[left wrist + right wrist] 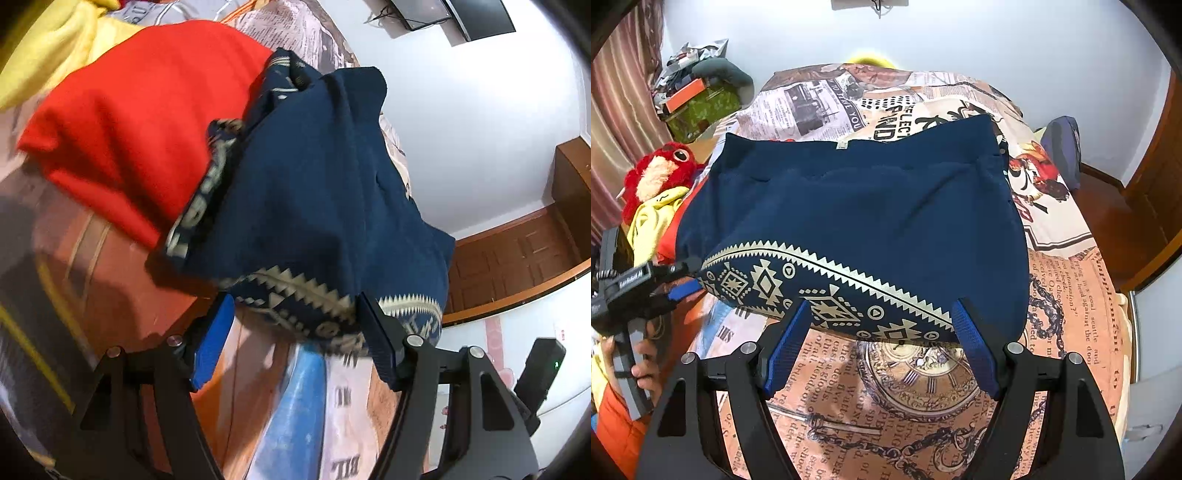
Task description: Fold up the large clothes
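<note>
A navy blue garment with a cream patterned hem band lies spread on the printed bed sheet. My right gripper is open at the near hem, its blue pads on either side of the band without pressing it. A hand holds my left gripper at the garment's left hem corner. In the left wrist view the garment bulges above the open left gripper. The patterned hem sags between its fingers and touches the right pad.
A red garment and a yellow one lie beside the navy one. A red plush toy and yellow cloth sit at the bed's left edge. A cluttered green box stands behind them. A wooden door is at right.
</note>
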Available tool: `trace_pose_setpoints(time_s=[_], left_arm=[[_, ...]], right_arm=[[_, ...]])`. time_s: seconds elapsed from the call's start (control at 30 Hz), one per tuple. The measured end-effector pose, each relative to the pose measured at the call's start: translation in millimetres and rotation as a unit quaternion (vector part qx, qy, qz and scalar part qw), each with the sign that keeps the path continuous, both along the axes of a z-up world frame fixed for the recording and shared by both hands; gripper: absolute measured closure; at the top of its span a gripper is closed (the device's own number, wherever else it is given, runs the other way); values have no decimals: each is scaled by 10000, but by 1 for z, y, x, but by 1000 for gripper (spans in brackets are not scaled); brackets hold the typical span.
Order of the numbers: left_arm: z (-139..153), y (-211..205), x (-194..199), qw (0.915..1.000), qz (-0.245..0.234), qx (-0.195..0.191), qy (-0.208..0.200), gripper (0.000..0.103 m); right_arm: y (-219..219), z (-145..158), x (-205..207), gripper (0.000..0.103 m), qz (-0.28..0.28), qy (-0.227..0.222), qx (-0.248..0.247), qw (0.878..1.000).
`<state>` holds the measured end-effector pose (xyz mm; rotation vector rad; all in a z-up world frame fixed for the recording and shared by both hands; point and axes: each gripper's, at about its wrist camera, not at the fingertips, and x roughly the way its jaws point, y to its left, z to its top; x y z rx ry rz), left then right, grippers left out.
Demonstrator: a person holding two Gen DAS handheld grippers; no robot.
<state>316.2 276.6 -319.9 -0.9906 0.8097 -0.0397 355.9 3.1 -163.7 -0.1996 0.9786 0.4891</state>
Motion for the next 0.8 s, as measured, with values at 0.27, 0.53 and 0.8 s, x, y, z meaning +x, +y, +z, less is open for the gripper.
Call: trace_pose_setpoints(time_s=[0.27, 0.53, 0.8], left_arm=[[-4, 15, 3, 9997, 222, -104, 78, 36], [63, -2, 3, 9914, 244, 1124, -630, 56], [12, 5, 15, 9977, 296, 600, -106, 55]], right_arm=[[7, 1, -9, 28, 134, -21, -6, 9999], [8, 1, -11, 28, 166, -125, -145, 9997], [8, -4, 1, 28, 6, 23, 69, 10000]])
